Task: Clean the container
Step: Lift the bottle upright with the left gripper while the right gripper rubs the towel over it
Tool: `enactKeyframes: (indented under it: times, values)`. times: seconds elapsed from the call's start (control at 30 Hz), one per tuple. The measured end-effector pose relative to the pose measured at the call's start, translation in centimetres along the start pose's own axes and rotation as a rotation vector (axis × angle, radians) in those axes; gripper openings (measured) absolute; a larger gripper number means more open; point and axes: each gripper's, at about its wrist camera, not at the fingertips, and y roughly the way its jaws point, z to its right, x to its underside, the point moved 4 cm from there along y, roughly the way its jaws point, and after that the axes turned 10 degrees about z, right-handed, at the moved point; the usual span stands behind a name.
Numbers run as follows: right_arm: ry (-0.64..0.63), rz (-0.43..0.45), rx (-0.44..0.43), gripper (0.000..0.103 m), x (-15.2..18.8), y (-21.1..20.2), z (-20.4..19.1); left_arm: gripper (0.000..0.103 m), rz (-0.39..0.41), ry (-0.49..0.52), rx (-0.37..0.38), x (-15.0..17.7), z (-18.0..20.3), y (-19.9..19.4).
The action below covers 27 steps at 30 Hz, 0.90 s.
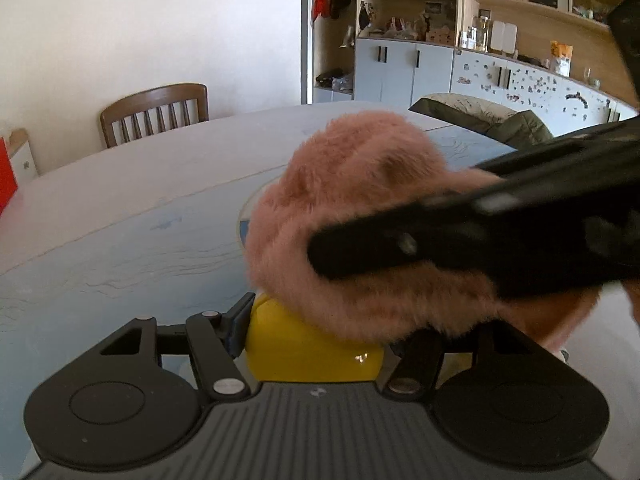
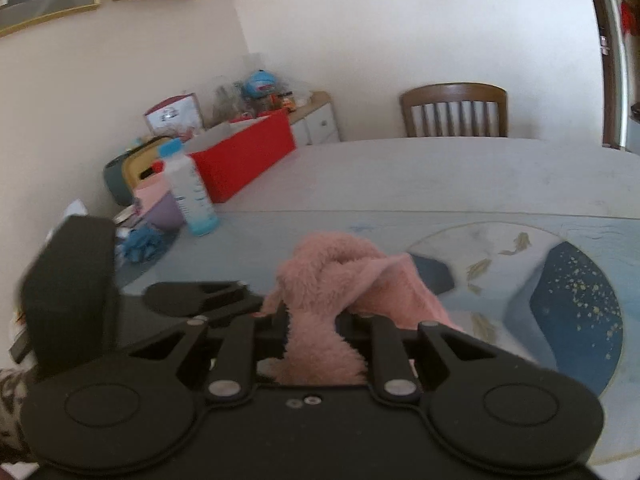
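We note the yellow container (image 1: 312, 354) clamped in the left tool (image 1: 316, 344), low at 6 o'clock in the left wrist view; only one finger (image 1: 236, 326) shows, pressed to its left wall, the other hidden under the pink fluffy cloth (image 1: 360, 232). The cloth lies directly on top of the container, bulging toward 12 o'clock, so the wipe we judge next runs downward and across from above. The right tool (image 1: 480, 232) enters that view from 3 o'clock, its long axis roughly level and crossing the cloth. In the right wrist view the right tool (image 2: 312, 332) is clenched on the cloth (image 2: 340, 280), with the left unit's body at 9 o'clock; the container itself is not visible there. The counter (image 1: 120, 208) is pale with a blue printed mat (image 2: 576, 292). Room: a wooden chair (image 1: 154, 114) at the far edge, shelving (image 1: 460, 20) beyond, a bottle (image 2: 190, 192) and a red box (image 2: 244, 156) at 10 o'clock.
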Motion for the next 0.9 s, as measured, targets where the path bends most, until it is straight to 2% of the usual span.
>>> enactKeyframes:
  times: [0.27,0.43,0.6,0.7,0.9]
  values:
    - [-0.104,0.011,0.147,0.018,-1.7,2.4,1.7,0.062,0.003,-0.002,0.017,-0.1,0.2,0.1]
    - [-0.135,-0.013,0.170,0.019,-2.2,3.7,2.7,0.062,0.003,-0.024,0.035,-0.2,-0.4,0.2]
    - [-0.133,-0.014,0.219,0.019,-2.2,3.6,3.6,0.062,0.016,-0.009,0.035,-0.4,-0.2,0.1]
    - [-0.106,-0.063,0.282,0.018,-1.8,4.3,5.3,0.063,0.004,-0.012,0.037,-0.3,-0.3,0.3]
    - [-0.023,-0.127,0.224,0.018,1.0,4.4,7.4,0.063,-0.004,-0.042,0.044,-0.3,-1.0,0.6]
